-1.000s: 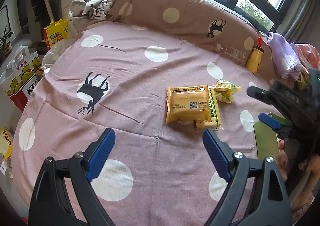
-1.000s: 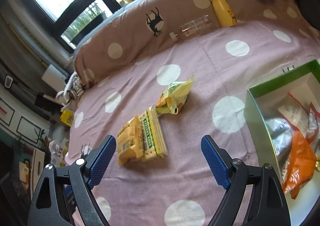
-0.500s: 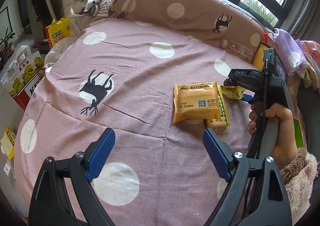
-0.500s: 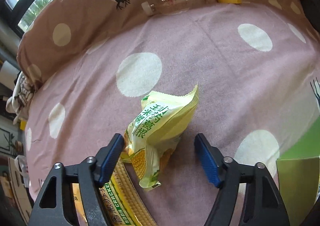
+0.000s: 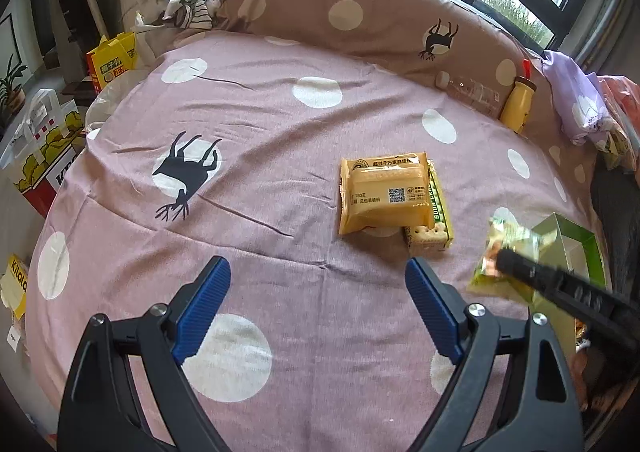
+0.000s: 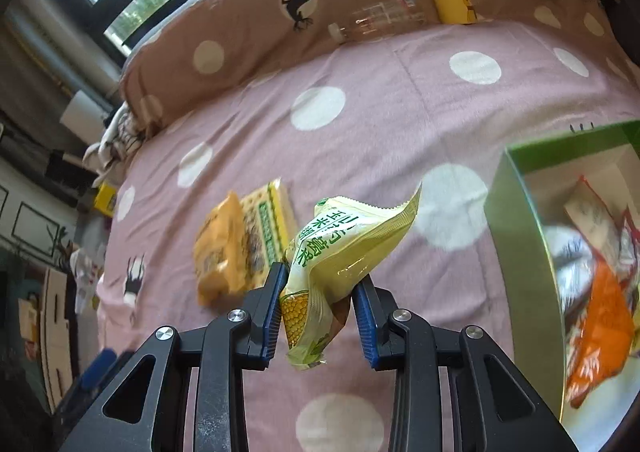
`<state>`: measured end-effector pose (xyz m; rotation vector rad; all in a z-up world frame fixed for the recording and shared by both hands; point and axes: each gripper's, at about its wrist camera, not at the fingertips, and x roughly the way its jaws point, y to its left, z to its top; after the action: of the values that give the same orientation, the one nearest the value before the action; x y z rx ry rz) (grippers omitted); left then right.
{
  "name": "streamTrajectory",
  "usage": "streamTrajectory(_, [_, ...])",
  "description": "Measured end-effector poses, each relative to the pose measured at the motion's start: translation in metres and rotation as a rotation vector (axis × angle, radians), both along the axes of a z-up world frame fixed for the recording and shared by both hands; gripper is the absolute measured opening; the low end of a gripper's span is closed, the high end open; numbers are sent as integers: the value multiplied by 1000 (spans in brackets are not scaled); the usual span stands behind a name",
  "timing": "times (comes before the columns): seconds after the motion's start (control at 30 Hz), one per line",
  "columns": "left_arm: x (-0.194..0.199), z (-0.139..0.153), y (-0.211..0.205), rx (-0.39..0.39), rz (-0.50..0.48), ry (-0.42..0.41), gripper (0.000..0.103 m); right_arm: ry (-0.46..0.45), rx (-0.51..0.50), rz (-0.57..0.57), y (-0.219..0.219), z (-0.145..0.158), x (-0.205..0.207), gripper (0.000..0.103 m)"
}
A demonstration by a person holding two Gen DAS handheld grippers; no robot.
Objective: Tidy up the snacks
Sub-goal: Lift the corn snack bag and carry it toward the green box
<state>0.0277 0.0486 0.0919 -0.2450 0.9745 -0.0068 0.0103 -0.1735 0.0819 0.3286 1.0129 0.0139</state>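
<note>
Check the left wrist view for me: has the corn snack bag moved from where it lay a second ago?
Yes. The corn snack bag left its spot beside the cracker pack and now hangs in the closing right gripper, near the green box.

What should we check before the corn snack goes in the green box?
1. Corn snack bag between the right gripper pads, jaws closing: ok.
2. Bag lifted clear of the bedspread: ok.
3. Green box open on top: ok.
4. Free room among the packets in the box: cannot tell.
5. Left gripper open, holding nothing: ok.
6. Orange packet and crackers out of the path: ok.
</note>
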Motion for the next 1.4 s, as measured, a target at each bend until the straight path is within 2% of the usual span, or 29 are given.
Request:
streamTrajectory(0.17, [-4, 1, -1, 14, 7, -2, 89, 77, 47, 92, 28, -30, -42, 35])
streamTrajectory(0.23, [-7, 0, -2, 19, 3, 3, 89, 118, 20, 128, 35, -40, -42, 35])
streamTrajectory(0.33, [-9, -2, -5, 17, -19, 12, 89, 149, -24, 102, 33, -43, -40, 35])
streamTrajectory(0.37, [-9, -3, -7, 13, -27, 21, 89, 142, -32, 89, 30, -40, -41, 37])
streamTrajectory(0.5, [-9, -10, -14, -22, -68, 57, 89, 81, 1, 15, 6, -21, -44, 57])
streamTrajectory(0.57, [-9, -15, -22, -65, -107, 82, 89, 42, 33, -17, -8, -12, -54, 58])
streamTrajectory(0.67, [-11, -22, -43, -122, -214, 121, 88, 9, 83, -34, -18, -7, -58, 58])
streamTrajectory(0.77, [-14, -26, -62, -112, -280, 121, 77, 13, 161, -37, -21, -13, -56, 58])
streamTrajectory(0.87, [-15, -33, -73, -175, -332, 153, 76, 35, 232, -34, -20, -24, -52, 58])
streamTrajectory(1.07, [-16, -49, -93, -259, -416, 232, 69, 91, 303, -44, -20, -41, -49, 59])
streamTrajectory(1.2, [-16, -60, -107, -255, -447, 269, 66, 118, 325, -45, -20, -50, -46, 59])
streamTrajectory(1.27, [-16, -61, -111, -242, -457, 261, 63, 131, 321, -49, -21, -54, -46, 58])
streamTrajectory(1.3, [-17, -60, -112, -237, -461, 253, 57, 136, 326, -49, -21, -56, -46, 57])
streamTrajectory(1.4, [-17, -60, -115, -224, -474, 244, 50, 149, 355, -42, -23, -62, -44, 54])
